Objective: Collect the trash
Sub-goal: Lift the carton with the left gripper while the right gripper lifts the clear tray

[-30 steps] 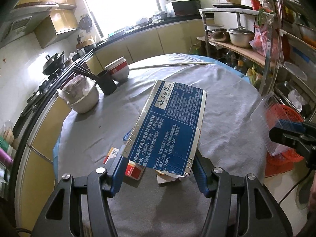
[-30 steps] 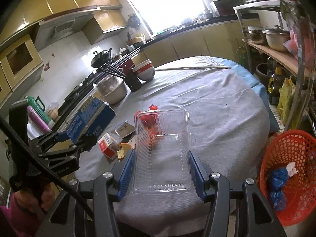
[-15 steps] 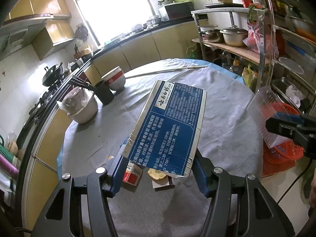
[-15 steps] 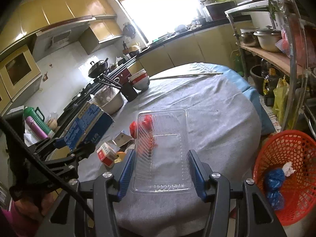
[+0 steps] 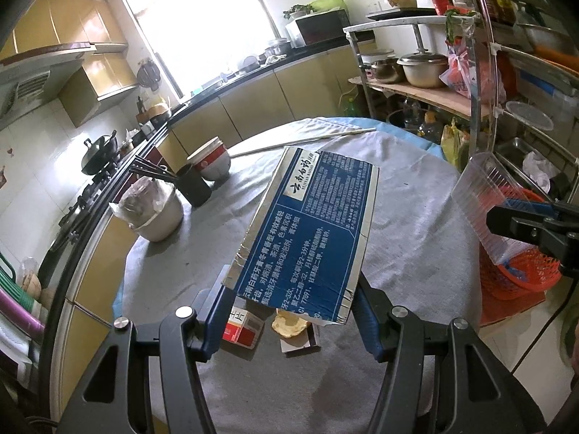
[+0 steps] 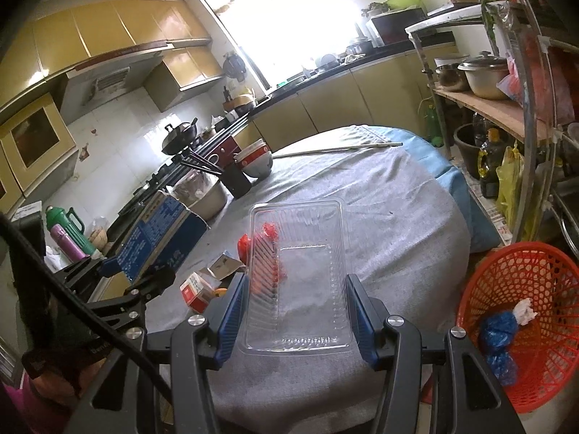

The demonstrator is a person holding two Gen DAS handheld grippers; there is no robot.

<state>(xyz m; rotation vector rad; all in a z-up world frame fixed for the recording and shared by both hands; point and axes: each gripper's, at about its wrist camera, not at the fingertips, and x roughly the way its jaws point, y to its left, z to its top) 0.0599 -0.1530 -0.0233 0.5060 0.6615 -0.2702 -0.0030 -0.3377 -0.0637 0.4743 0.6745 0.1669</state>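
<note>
My left gripper [image 5: 289, 311] is shut on a flattened blue carton with white print [image 5: 311, 224], held above the grey-clothed round table [image 5: 398, 217]. My right gripper [image 6: 295, 311] is shut on a clear plastic tray [image 6: 300, 275], lifted over the table's near edge. In the right wrist view the carton [image 6: 155, 235] and left gripper [image 6: 141, 278] are at the left. More trash lies on the cloth: a small red-and-white box [image 5: 242, 329], a piece of peel [image 5: 289, 325], a small flat box [image 5: 300, 341] and a red wrapper [image 6: 244, 244]. The red mesh basket [image 6: 524, 289] stands on the floor at the right.
A covered pot [image 5: 155, 213], a black cup with chopsticks [image 5: 193, 184] and stacked bowls [image 5: 213, 159] stand at the table's far left. A long rod [image 5: 296, 141] lies across the far side. A metal shelf rack with pots [image 5: 423, 68] stands right. The basket holds blue bags [image 6: 499, 336].
Both grippers have drawn back and up a little with their loads. The small box, peel and flat box now show below the carton. The grips are unchanged.
</note>
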